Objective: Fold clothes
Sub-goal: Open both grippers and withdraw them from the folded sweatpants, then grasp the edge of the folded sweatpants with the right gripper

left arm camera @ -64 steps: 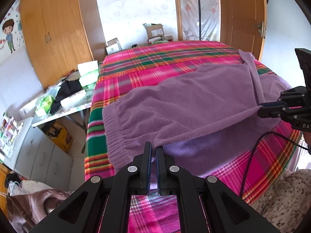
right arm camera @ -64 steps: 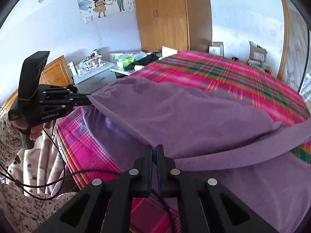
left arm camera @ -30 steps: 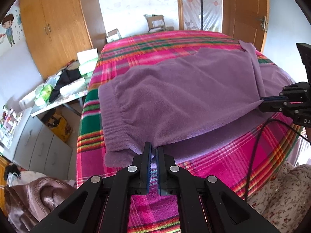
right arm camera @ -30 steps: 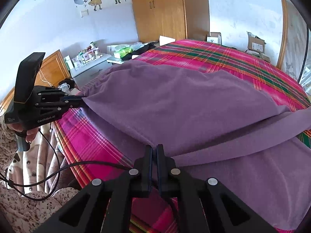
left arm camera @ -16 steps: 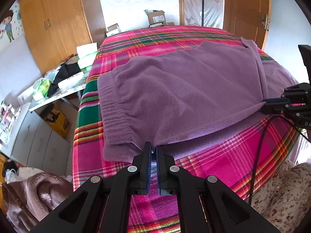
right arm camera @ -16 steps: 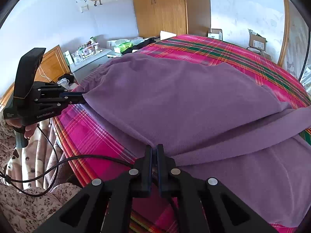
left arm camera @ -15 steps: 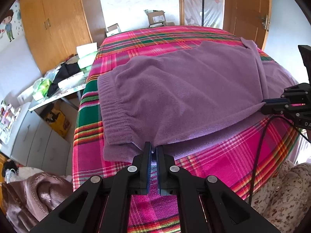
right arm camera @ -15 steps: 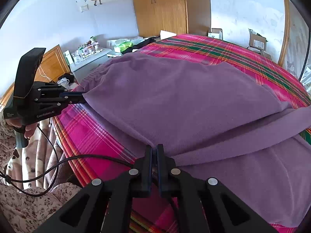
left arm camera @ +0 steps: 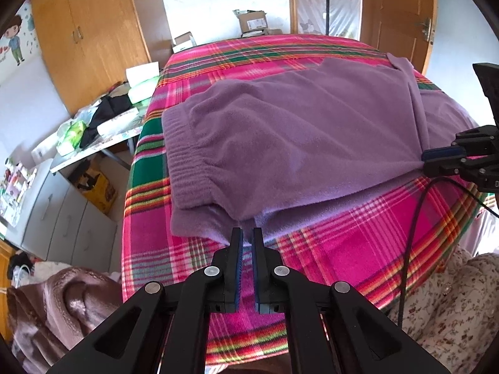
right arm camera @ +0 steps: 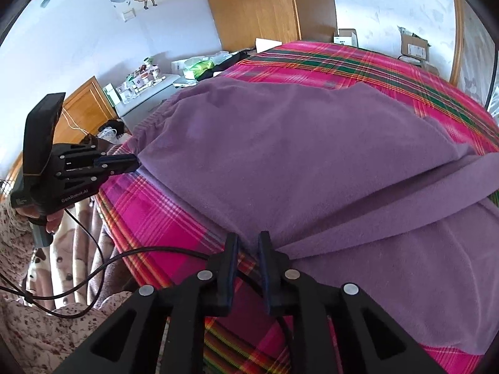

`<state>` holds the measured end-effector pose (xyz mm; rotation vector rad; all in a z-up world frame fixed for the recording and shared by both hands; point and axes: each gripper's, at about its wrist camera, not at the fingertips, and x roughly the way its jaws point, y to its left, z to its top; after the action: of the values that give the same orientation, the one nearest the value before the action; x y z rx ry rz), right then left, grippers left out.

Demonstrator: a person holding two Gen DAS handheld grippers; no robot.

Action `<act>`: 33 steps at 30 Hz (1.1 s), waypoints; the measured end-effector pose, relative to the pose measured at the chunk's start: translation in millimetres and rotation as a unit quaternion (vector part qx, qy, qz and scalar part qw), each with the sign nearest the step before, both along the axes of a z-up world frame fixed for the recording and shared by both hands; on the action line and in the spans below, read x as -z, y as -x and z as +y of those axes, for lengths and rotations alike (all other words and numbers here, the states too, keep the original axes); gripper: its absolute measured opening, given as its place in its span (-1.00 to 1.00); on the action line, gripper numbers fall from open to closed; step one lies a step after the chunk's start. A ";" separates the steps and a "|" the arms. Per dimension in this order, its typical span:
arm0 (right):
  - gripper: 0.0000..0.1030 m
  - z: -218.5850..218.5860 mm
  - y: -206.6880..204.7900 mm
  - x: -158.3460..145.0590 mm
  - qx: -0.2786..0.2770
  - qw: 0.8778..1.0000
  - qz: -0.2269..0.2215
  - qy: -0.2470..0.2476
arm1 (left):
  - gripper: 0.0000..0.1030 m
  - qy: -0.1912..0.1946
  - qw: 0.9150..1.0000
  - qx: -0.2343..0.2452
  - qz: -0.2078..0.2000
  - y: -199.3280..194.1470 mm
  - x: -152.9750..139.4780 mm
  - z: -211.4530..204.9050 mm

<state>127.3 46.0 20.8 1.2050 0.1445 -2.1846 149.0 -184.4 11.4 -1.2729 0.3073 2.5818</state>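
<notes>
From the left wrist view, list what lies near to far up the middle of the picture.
left gripper → purple garment → plaid blanket → cardboard box

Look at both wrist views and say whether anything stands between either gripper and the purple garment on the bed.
Nothing visible does. The left gripper is at the purple garment's near edge with nothing between. The right gripper, its jaws opening, sits at the folded edge; only its own black cable trails nearby over the plaid blanket, not in the way.
</notes>
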 end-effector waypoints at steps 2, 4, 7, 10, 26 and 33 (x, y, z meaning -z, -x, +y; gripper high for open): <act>-0.72 -1.0 -1.9 0.0 -0.007 1.000 -0.011 0.004 | -0.88 -0.015 1.000 -0.004 -0.003 -4.1 -3.7 -1.4; -0.72 -1.3 -2.6 1.3 -0.009 1.000 -0.023 0.004 | -0.88 -0.031 0.999 -0.008 0.002 -10.0 -10.3 -2.9; -0.72 -1.3 -6.5 -1.7 -0.015 1.000 -0.027 -0.004 | -0.87 -0.063 0.998 -0.014 0.023 -18.0 -26.2 -5.4; -0.72 9.2 -14.4 -19.7 -0.015 1.000 -0.002 -0.006 | -0.87 -0.100 0.994 -0.010 0.031 -14.7 -39.5 -2.3; -0.72 184.1 -42.9 -85.9 0.219 0.968 0.063 -0.105 | -0.77 -0.164 0.975 0.152 -0.015 26.0 -27.2 129.9; -0.70 239.3 -44.1 -70.9 0.321 0.928 0.052 -0.180 | -0.70 -0.194 0.968 0.155 -0.023 40.3 -19.4 153.1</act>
<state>171.4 285.3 91.8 1.4881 0.2281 -2.8901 108.7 -31.2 30.8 -1.0463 -0.0138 2.2054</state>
